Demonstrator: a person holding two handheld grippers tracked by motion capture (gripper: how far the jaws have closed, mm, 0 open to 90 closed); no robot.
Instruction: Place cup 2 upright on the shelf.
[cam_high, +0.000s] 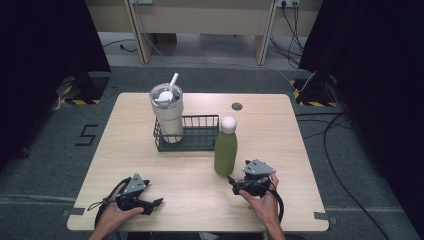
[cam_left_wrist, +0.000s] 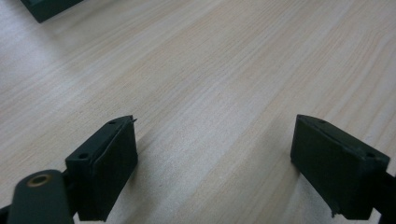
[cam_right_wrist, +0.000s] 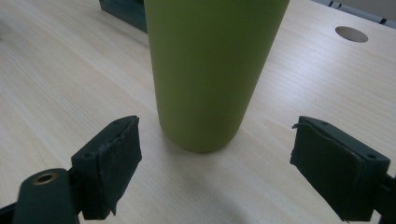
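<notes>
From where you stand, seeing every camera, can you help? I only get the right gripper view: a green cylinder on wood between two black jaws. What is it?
Observer: A green bottle with a white cap, standing upright on the table.
Operator: Is anything beside it?
Observer: Yes, a dark wire basket just behind it, holding a cream tumbler with a straw.
Operator: And the person's other hand?
Observer: The left hand-held gripper lies low at the table's near left corner, jaws open over bare wood.
</notes>
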